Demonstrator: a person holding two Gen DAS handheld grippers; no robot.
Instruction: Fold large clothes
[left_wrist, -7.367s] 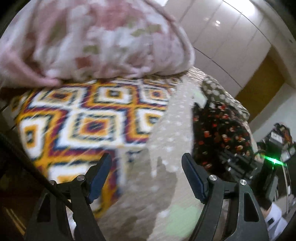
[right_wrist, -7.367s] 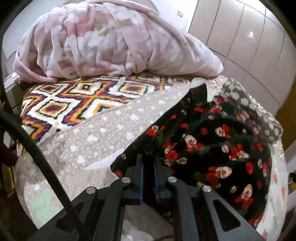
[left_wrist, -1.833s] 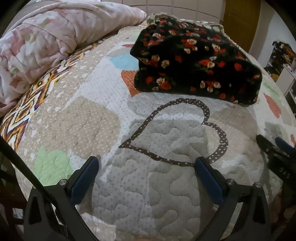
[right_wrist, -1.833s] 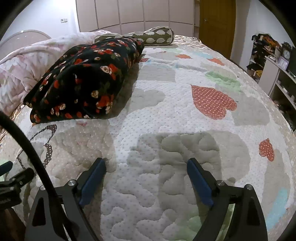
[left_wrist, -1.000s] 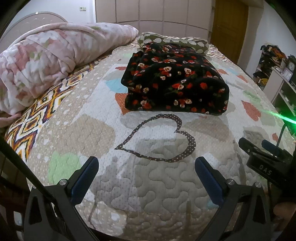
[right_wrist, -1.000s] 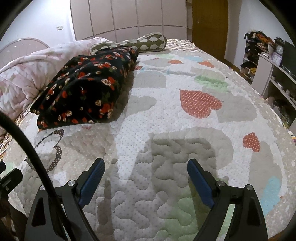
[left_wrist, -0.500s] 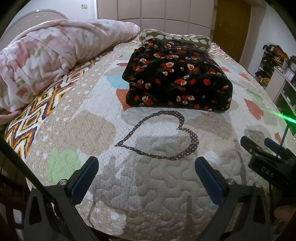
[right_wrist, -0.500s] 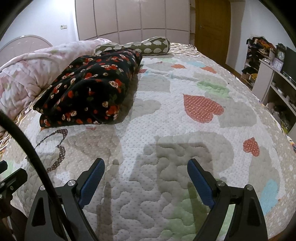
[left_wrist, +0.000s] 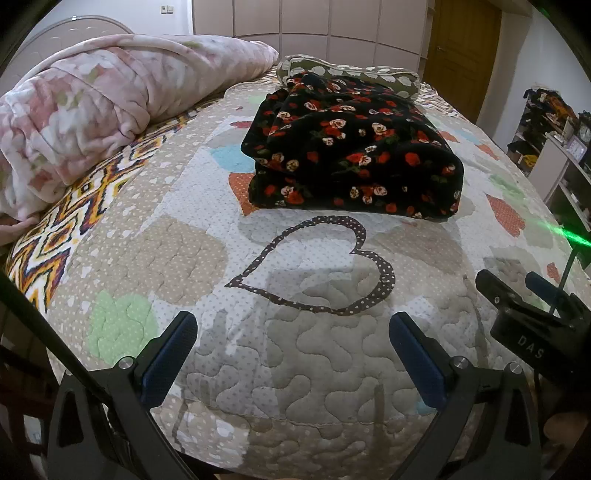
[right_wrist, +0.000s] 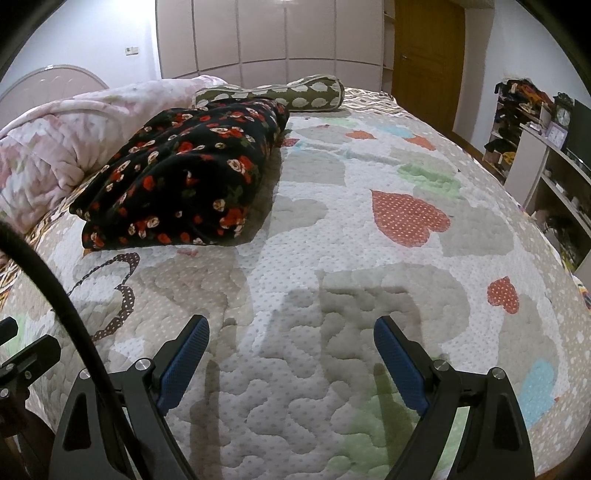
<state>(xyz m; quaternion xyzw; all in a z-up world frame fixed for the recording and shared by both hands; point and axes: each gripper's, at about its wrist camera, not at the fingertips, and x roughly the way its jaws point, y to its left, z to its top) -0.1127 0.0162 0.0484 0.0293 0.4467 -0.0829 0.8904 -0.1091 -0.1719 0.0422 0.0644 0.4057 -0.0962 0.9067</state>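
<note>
Folding looks finished, judging by the black floral garment (left_wrist: 354, 155), which lies as a thick squared bundle on the bed's quilt (left_wrist: 207, 254), with no loose sleeve showing. Going left to right: a pink duvet (left_wrist: 110, 99) is heaped along the bed's left side, the bundle sits toward the far middle touching a spotted bolster (right_wrist: 273, 94), and bare quilt runs to the right edge. The left hand-held gripper (left_wrist: 293, 356) and right hand-held gripper (right_wrist: 291, 360) hover spread and empty above the near edge.
</note>
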